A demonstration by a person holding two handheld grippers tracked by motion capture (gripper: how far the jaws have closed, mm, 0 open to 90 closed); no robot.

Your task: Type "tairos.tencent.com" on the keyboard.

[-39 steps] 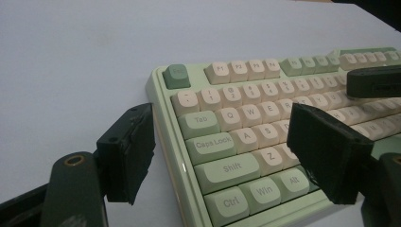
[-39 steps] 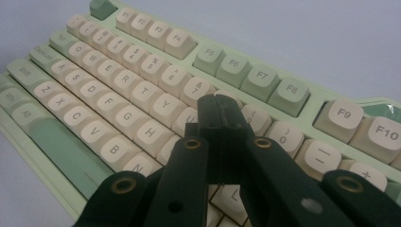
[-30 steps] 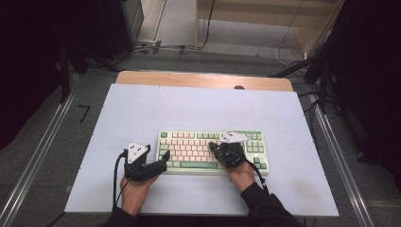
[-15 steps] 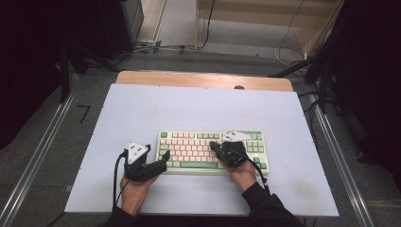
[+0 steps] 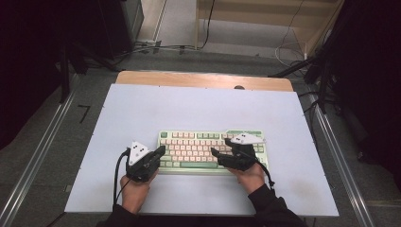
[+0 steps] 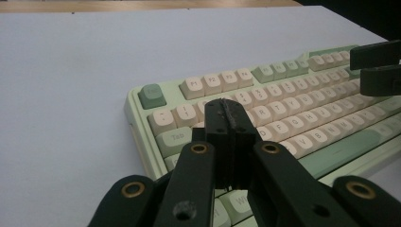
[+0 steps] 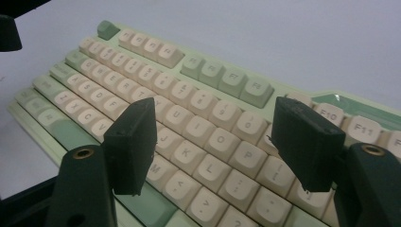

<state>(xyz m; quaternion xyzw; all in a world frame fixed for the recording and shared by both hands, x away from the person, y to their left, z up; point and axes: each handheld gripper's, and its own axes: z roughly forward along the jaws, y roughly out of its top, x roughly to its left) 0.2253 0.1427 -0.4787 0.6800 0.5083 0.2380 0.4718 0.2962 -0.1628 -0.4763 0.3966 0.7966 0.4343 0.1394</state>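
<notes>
**Two claws over keyboard: left closed, right open**

Lying flat on the pale lavender tabletop [image 5: 142, 109], toward its near edge and roughly centred: a pale green mechanical keyboard with cream keycaps [image 5: 198, 142]. Sitting square to the tabletop's front edge.

Left black two-jaw claw [image 5: 161, 150]: hovering at the keyboard's left end, jaws pressed together with nothing between them, having just been closing. In the left gripper view, closed claw [image 6: 227, 116] pointing over the number and Tab rows at the keyboard's near-left corner; contact with keycaps impossible to confirm.

Right black two-jaw claw [image 5: 221, 146]: hanging over the keyboard's right half, jaws spread wide apart, having just been opening, gripping nothing. In the right gripper view, open claw [image 7: 222, 137] straddling cream letter keys around K, L and P [image 7: 215, 156], pads [image 7: 132, 142] clear of them.

Both claws being held by a person's hands, forearms in dark sleeves [image 5: 269, 210] entering from the near edge.
</notes>
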